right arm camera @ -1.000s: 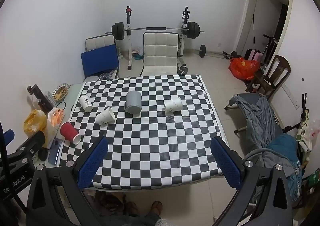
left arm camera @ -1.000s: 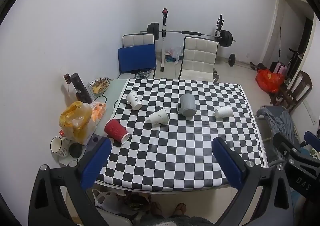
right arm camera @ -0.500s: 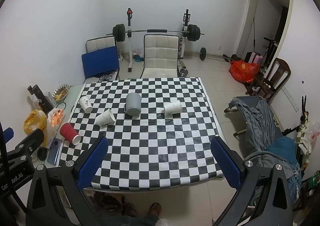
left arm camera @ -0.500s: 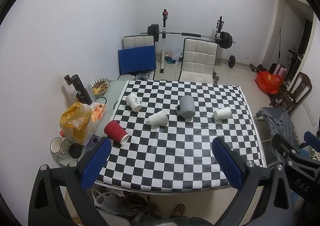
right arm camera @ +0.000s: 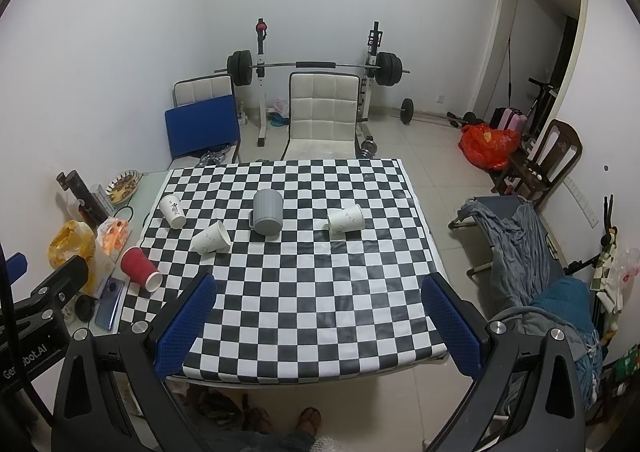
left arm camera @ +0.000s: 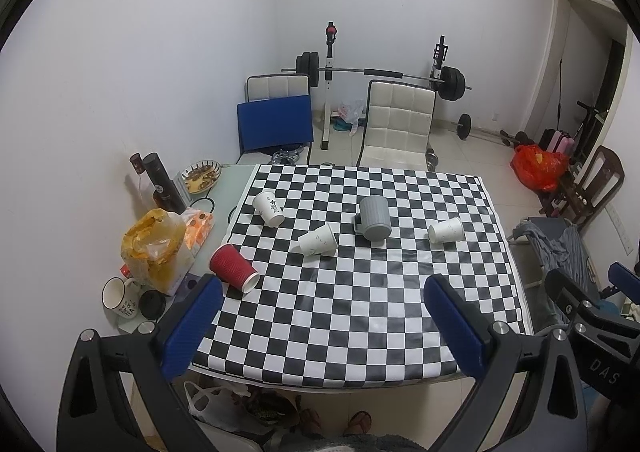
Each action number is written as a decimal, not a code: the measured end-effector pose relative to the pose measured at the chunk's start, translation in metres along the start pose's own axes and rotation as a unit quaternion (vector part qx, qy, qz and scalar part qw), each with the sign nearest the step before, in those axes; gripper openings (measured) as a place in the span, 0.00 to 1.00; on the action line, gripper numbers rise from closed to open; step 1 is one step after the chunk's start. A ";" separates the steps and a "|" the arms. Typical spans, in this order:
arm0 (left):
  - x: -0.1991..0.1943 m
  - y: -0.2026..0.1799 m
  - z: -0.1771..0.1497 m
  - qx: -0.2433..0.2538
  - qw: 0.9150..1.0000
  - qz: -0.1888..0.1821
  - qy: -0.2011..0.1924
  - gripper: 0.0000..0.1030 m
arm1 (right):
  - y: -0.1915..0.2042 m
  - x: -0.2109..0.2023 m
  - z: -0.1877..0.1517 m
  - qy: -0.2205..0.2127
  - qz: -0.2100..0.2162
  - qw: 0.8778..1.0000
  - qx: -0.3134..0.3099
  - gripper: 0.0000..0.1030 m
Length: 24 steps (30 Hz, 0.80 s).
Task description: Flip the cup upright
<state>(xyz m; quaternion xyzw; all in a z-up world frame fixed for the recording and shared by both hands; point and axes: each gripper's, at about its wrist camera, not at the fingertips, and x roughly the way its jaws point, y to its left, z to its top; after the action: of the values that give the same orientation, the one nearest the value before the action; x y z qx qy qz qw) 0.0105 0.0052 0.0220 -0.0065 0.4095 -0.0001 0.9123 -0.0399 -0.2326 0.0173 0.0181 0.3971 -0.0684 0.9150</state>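
Observation:
Several cups lie on their sides on the checkered table (left arm camera: 360,312): a red cup (left arm camera: 233,268), a white printed cup (left arm camera: 269,208), a white cup (left arm camera: 318,240), a grey mug (left arm camera: 374,217) and a white cup at the right (left arm camera: 446,230). The right wrist view shows them too: the red cup (right arm camera: 140,266), the printed cup (right arm camera: 172,210), the white cup (right arm camera: 211,238), the grey mug (right arm camera: 268,211) and the right white cup (right arm camera: 346,218). My left gripper (left arm camera: 320,316) and right gripper (right arm camera: 320,316) are open, empty, high above the table's near edge.
A side table at the left holds a yellow bag (left arm camera: 154,248), a mug (left arm camera: 118,294), dark bottles (left arm camera: 162,183) and a snack plate (left arm camera: 200,175). Two chairs (left arm camera: 396,123) and a barbell rack stand behind the table. A cot with clothes (right arm camera: 532,252) is at the right.
Both grippers have risen and pulled back a little; the table looks smaller and lower in both views. The cups have not moved.

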 end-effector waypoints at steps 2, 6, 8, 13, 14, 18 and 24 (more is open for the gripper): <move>0.000 0.001 0.002 -0.001 1.000 -0.001 0.000 1.00 | 0.001 0.000 0.000 0.000 0.000 1.000 0.000 1.00; -0.001 -0.001 0.000 0.000 1.000 0.000 -0.001 1.00 | 0.000 -0.002 0.002 -0.002 -0.001 1.000 0.000 1.00; -0.002 -0.001 0.003 -0.001 1.000 -0.001 -0.001 1.00 | 0.001 -0.002 0.003 -0.002 -0.002 1.000 -0.002 1.00; -0.004 -0.001 0.012 -0.002 1.000 -0.003 -0.002 1.00 | 0.001 -0.003 0.005 -0.002 -0.002 1.000 -0.002 1.00; -0.004 -0.002 0.010 -0.001 1.000 -0.002 -0.002 1.00 | 0.001 -0.003 0.004 -0.003 -0.002 1.000 -0.002 1.00; -0.005 -0.003 0.015 0.000 1.000 -0.002 -0.003 1.00 | 0.000 -0.003 0.004 -0.003 -0.001 1.000 -0.001 1.00; -0.006 -0.004 0.014 -0.001 1.000 -0.002 -0.003 1.00 | 0.001 -0.004 0.004 -0.004 -0.002 1.000 -0.002 1.00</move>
<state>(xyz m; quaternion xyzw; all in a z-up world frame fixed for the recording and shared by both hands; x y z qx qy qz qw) 0.0170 0.0018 0.0358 -0.0086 0.4064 -0.0016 0.9137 -0.0395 -0.2320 0.0228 0.0150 0.3937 -0.0698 0.9165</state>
